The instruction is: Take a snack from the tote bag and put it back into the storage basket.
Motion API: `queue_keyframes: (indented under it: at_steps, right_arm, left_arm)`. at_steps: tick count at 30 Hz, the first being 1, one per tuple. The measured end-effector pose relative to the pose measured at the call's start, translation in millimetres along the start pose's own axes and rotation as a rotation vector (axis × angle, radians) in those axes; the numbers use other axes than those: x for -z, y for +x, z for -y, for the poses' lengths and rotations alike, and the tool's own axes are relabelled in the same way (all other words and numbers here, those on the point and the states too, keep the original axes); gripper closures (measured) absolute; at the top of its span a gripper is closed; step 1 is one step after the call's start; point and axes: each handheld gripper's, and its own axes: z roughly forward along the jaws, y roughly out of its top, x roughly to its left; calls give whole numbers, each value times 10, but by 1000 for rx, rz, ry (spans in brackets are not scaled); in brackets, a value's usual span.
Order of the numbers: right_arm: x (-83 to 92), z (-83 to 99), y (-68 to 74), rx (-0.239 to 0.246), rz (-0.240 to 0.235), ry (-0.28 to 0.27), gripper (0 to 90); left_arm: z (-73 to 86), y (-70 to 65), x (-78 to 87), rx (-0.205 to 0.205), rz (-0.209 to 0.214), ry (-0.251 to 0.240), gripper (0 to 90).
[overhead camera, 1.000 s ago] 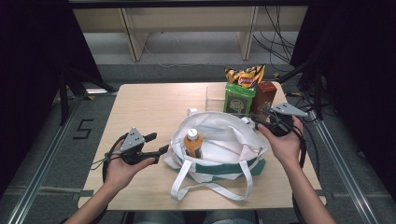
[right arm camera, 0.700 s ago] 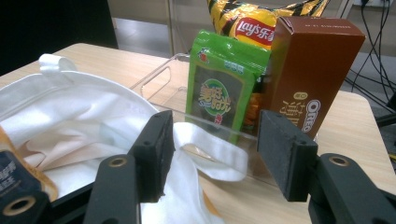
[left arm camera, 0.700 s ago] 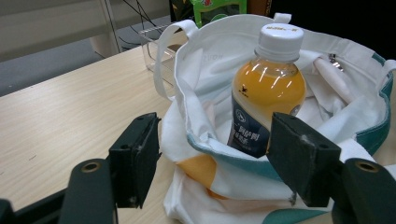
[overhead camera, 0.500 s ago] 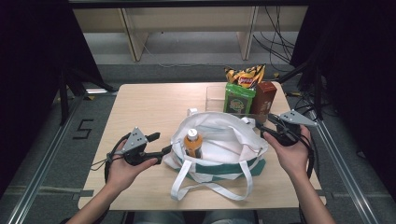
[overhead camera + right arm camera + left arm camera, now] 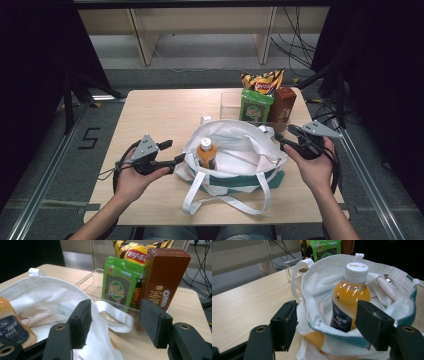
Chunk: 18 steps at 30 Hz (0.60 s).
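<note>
Packing snacks into the tote, by the look of it. Right claw (image 5: 281,136) is released, jaws standing wide and just been opening, nothing pinched; in the right gripper view one of the tote's white strap loops (image 5: 113,316) lies slack between them, untouched. Next item looks like the green snack pouch (image 5: 121,281): dead ahead of the right claw, just past the bag rim, standing upright in a clear plastic bin (image 5: 92,277), long axis vertical. Brown carton (image 5: 163,277) touches it on the claw's right, chip bag (image 5: 136,251) behind. Right hand is clearly nearer; left is across the bag. Left claw (image 5: 176,152) open too, jaws straddling the near rim of the tote bag (image 5: 235,155), pads not pressing that I can see. Juice bottle (image 5: 350,293) already sits upright inside, straight ahead of the left claw. Materials: limp white canvas with teal trim, crinkly glossy pouch film, rigid cardboard, smooth wooden bench (image 5: 160,112).
</note>
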Motion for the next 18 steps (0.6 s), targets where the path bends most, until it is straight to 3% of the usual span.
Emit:
queue_keyframes:
  at_steps: [5, 6, 12, 14, 16, 17, 18]
  right_arm:
    - [59, 23, 1, -16, 8, 10, 440]
    - [59, 30, -12, 2, 15, -4, 439]
    - [83, 37, 3, -28, 22, 0, 439]
    - [87, 46, 5, -8, 10, -15, 439]
    - [123, 48, 57, -30, 23, -9, 438]
    - [126, 52, 43, -5, 13, -16, 437]
    - [146, 64, 73, -31, 16, -9, 436]
  left_arm:
    - [-2, -67, 0, 1, 12, -1, 334]
    - [-1, -76, -9, 4, 21, -3, 334]
    - [-23, -124, -44, 34, 68, -6, 332]
    - [-47, -148, -58, 42, 75, -9, 333]
    - [-68, -171, -83, 32, 77, -17, 333]
    - [-79, -183, -90, 38, 79, -9, 333]
    - [-84, -190, -102, 40, 86, -9, 334]
